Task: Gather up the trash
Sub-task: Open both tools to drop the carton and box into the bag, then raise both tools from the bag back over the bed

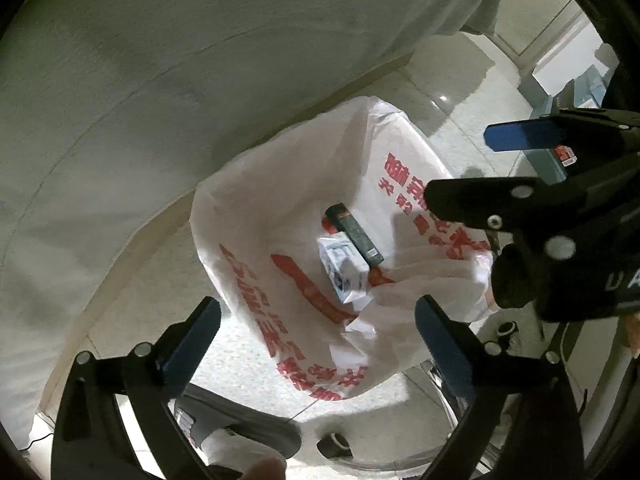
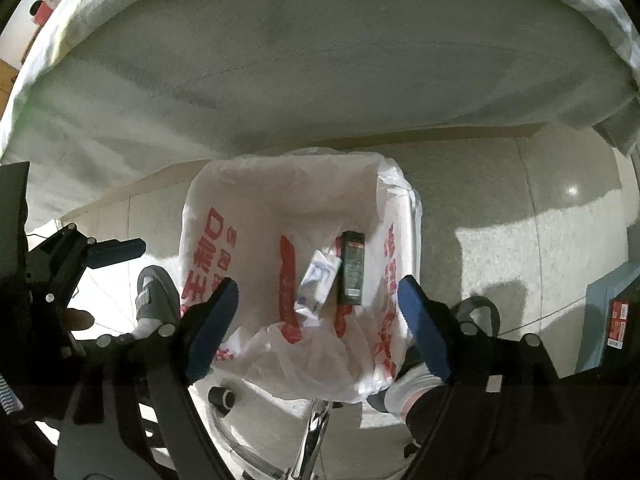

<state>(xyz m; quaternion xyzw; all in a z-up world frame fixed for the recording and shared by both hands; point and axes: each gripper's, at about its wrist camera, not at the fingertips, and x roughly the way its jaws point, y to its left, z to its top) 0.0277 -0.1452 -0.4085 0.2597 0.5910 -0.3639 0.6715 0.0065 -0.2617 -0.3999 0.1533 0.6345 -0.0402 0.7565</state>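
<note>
Trash, a white carton [image 2: 318,276] and a dark box [image 2: 352,268], lies inside the bag [image 2: 280,200]. Both my left gripper [image 1: 316,338] and right gripper [image 2: 316,320] hang released above it, empty. I judge the loose rim could snag a finger.

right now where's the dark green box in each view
Left wrist view: the dark green box lies inside the white plastic bag, just right of centre, slanted, against the white carton.
Right wrist view: the box is in the bag, right of centre, nearly upright in the picture, right of the carton.
Shared landmark: the red print on the bag.
</note>
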